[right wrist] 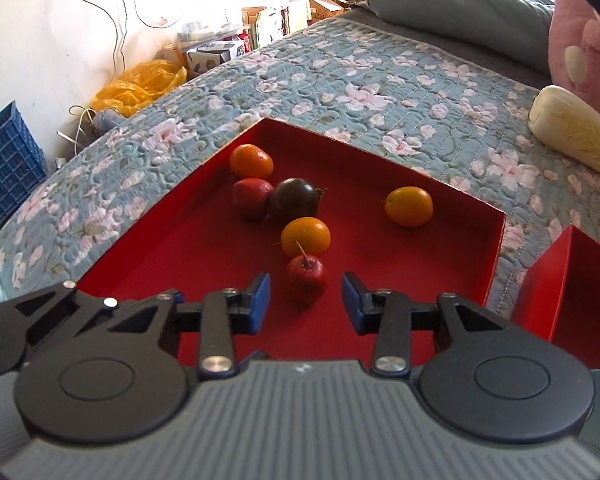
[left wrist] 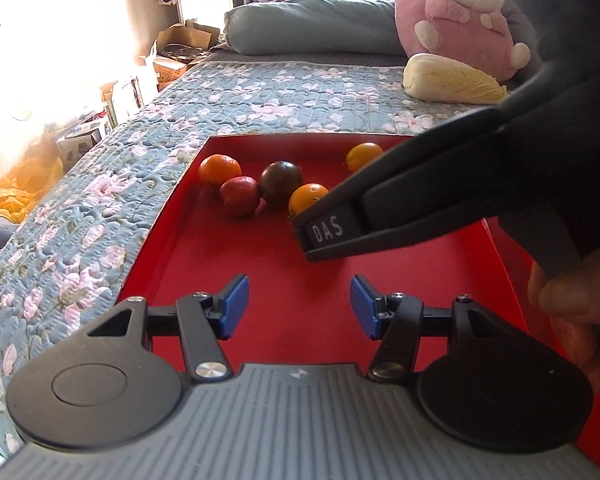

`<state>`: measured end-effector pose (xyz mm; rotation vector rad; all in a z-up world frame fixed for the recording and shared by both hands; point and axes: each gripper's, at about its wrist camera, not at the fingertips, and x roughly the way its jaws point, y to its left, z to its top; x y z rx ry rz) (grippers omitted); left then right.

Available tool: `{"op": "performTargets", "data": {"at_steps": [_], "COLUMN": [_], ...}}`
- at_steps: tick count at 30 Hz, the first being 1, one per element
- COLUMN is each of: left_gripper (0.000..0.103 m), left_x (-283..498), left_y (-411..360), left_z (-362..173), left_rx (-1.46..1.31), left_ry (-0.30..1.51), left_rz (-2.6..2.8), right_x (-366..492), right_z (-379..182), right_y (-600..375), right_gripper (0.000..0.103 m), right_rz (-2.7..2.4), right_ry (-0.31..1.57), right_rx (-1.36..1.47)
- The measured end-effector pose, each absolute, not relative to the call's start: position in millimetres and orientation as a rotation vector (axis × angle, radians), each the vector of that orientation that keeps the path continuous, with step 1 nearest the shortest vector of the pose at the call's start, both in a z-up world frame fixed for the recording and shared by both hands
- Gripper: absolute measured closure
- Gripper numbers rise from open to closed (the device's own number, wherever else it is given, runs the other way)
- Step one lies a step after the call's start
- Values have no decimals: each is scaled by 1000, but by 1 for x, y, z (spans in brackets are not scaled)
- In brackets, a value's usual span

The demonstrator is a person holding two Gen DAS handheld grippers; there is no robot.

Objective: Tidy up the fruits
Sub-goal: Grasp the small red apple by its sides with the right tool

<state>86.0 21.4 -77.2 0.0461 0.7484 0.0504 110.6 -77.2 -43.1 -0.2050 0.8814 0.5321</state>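
Observation:
A red tray (right wrist: 496, 248) lies on a flowered bed quilt. In it are a tangerine (right wrist: 251, 161), a red fruit (right wrist: 251, 198), a dark round fruit (right wrist: 294, 198), an orange fruit (right wrist: 306, 236), a yellow-orange fruit (right wrist: 409, 206) and a small red apple (right wrist: 306, 280) with a stem. My right gripper (right wrist: 306, 300) straddles the small apple; both blue pads stand clear of it, with a gap on each side. My left gripper (left wrist: 300, 304) hovers open over bare tray floor (left wrist: 260, 260), holding nothing. In the left wrist view the right gripper (left wrist: 310, 236) reaches in from the right and hides the small apple.
A second red box (right wrist: 572, 288) sits right of the tray. A napa cabbage (left wrist: 452, 80), a pink plush toy (left wrist: 460, 20) and a grey-blue pillow (left wrist: 312, 24) lie further up the bed. Left of the bed are a blue crate (right wrist: 8, 160), a yellow bag (right wrist: 140, 84) and cardboard boxes.

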Motion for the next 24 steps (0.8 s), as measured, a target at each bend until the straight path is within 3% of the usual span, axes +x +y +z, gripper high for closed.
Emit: {"op": "performTargets", "data": {"at_steps": [10,15,24], "left_gripper": [41,41,41], "left_x": [98,101,137], "left_y": [21,9,18], "left_z": [-81,-70,-81], "left_rx": [43,81,-2], "left_ry": [761,661,738], "left_rz": [47,2,88], "right_x": [125,122,101], "right_z": [-57,-38,4], "right_y": [-68,-92,-141], "right_gripper": [71,71,71], "right_rz": [539,467,397], "right_ry": [908,843,706], "right_rx": [-252,-162,8]}}
